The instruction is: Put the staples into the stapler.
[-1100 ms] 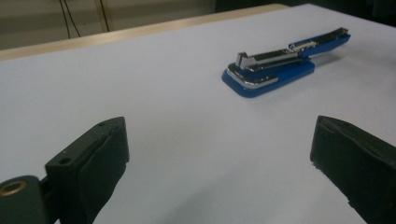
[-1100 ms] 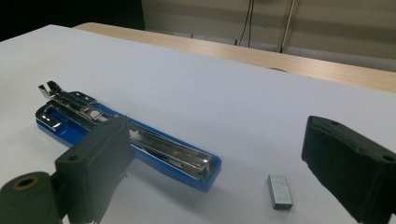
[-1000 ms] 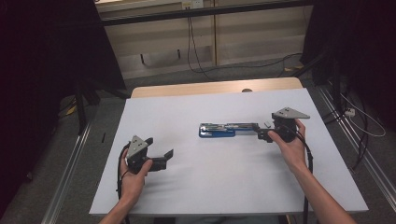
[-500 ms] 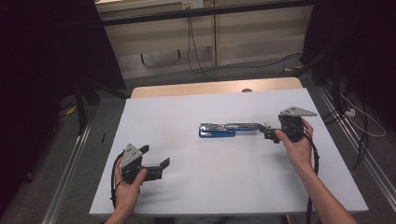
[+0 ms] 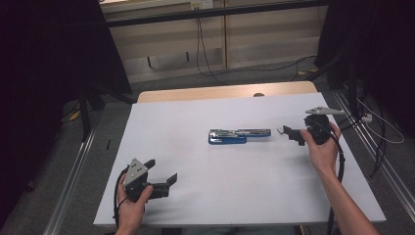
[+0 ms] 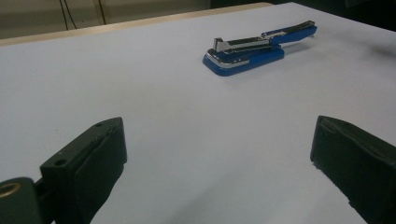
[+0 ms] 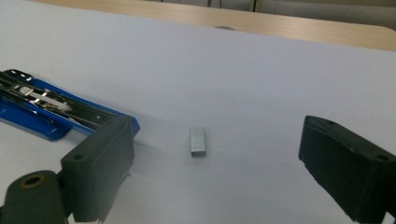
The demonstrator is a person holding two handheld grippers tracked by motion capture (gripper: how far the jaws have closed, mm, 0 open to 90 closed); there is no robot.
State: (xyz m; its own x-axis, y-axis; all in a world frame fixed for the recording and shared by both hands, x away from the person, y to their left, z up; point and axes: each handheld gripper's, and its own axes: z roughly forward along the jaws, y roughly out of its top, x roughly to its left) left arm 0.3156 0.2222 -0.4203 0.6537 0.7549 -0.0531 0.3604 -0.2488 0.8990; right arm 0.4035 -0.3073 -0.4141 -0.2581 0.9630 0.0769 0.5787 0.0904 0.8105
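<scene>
A blue stapler [image 5: 239, 135] lies swung open flat in the middle of the white table top [image 5: 195, 117]; its metal magazine faces up. In the left gripper view the stapler [image 6: 252, 49] is far ahead and to the right. My left gripper [image 5: 160, 171] is held near the front left of the table, open and holding nothing [image 6: 219, 158]. My right gripper [image 5: 289, 134] is just right of the stapler's far end, also open [image 7: 219, 163]. A small grey strip of staples [image 7: 197, 141] lies on the table between its jaws, beside the stapler's blue tip [image 7: 70, 119].
The table's wooden far edge [image 5: 225, 92] runs behind the white top. Cables [image 5: 210, 54] lie on the floor beyond. Metal rails [image 5: 73, 171] run along both sides of the table, and dark curtains close in left and right.
My left gripper has drawn back toward the near edge. My right gripper has slid a little to the right, away from the stapler's end.
</scene>
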